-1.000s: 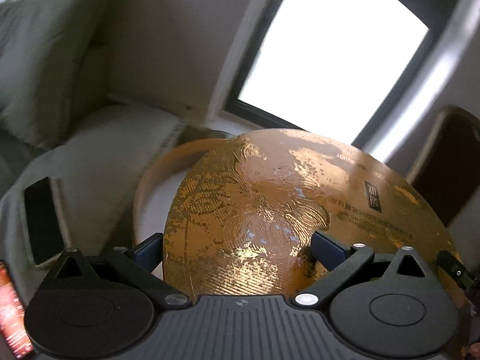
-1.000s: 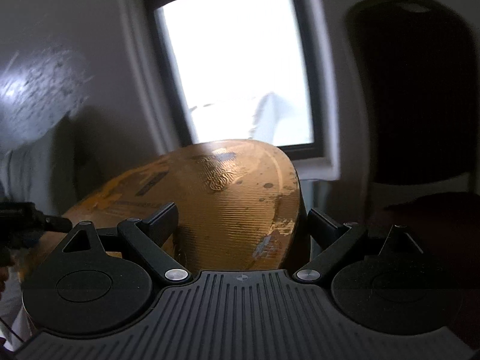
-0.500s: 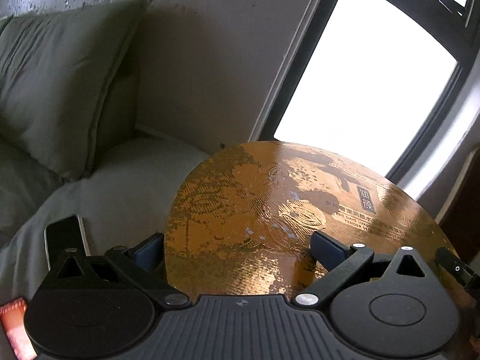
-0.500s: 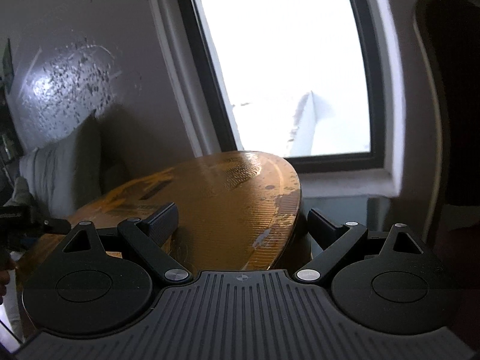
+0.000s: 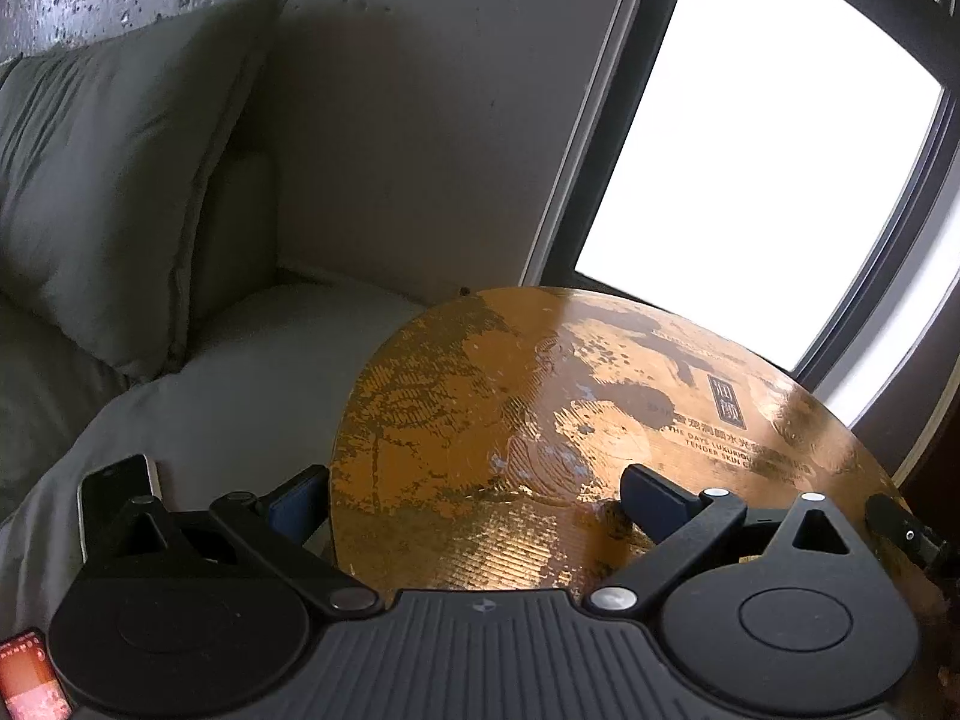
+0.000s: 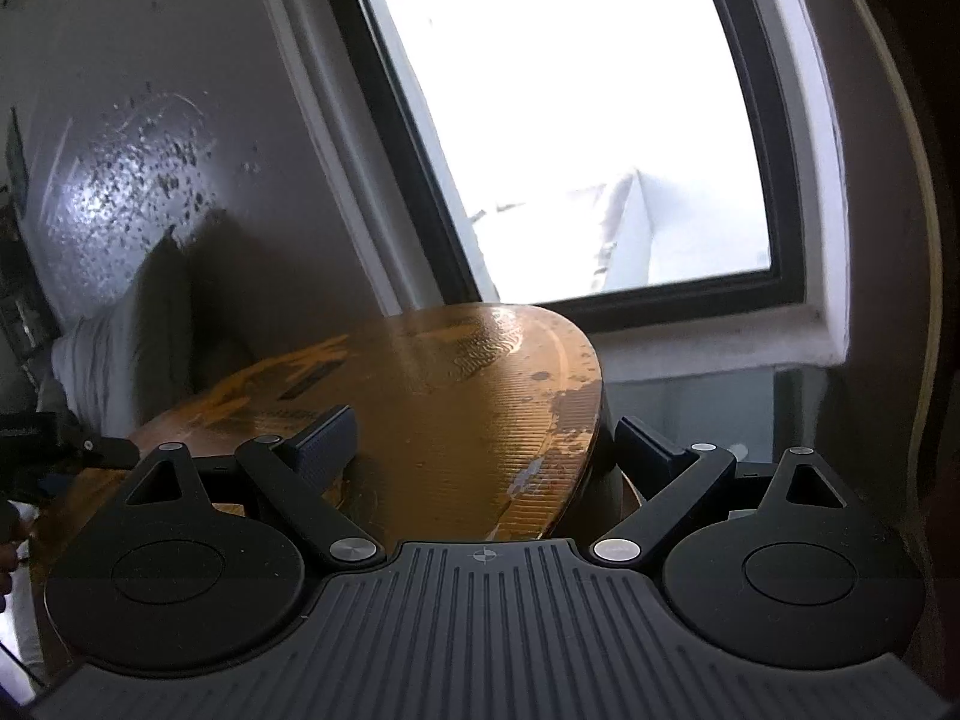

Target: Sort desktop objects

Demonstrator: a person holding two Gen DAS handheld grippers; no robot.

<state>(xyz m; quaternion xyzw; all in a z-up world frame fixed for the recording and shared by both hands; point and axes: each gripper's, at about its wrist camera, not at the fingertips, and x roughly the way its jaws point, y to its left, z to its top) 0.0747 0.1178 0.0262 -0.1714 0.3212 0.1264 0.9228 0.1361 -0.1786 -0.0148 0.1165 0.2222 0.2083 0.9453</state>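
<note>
Gold round lid point(image 5: 540, 438), large, embossed pattern with worn foil and a block of printed text on top, is held up in the air between both grippers, top face tilted slightly toward the cameras. No table in view in either picture; the lid hangs in front of a wall and a bright window point(image 5: 750, 138).

Left gripper point(image 5: 474, 498): fingers point(image 5: 297, 501) spread wide, one on each side of the lid's near rim. Left finger sits just beside the lid's left edge, right finger lies over the top face. Whether they actually pinch the rim, cannot tell.

Right gripper point(image 6: 480, 444): fingers point(image 6: 327, 441) also wide apart, straddling the lid's near-right rim; left finger over the top face, right finger just off the edge. Contact cannot be told here either. The tip of the left gripper shows at the far left edge of the right wrist view, touching the lid's opposite side.

Behind and left of the lid: a grey sofa seat point(image 5: 240, 372) with a grey cushion point(image 5: 114, 180) leaning on the backrest. A dark phone point(image 5: 117, 495) lies on the seat, near the left finger. A second lit screen point(image 5: 27, 678) peeks in at the bottom left corner. Speckled wall point(image 6: 138, 156) to the left of the window, dark chair back point(image 6: 924, 240) at the right.
</note>
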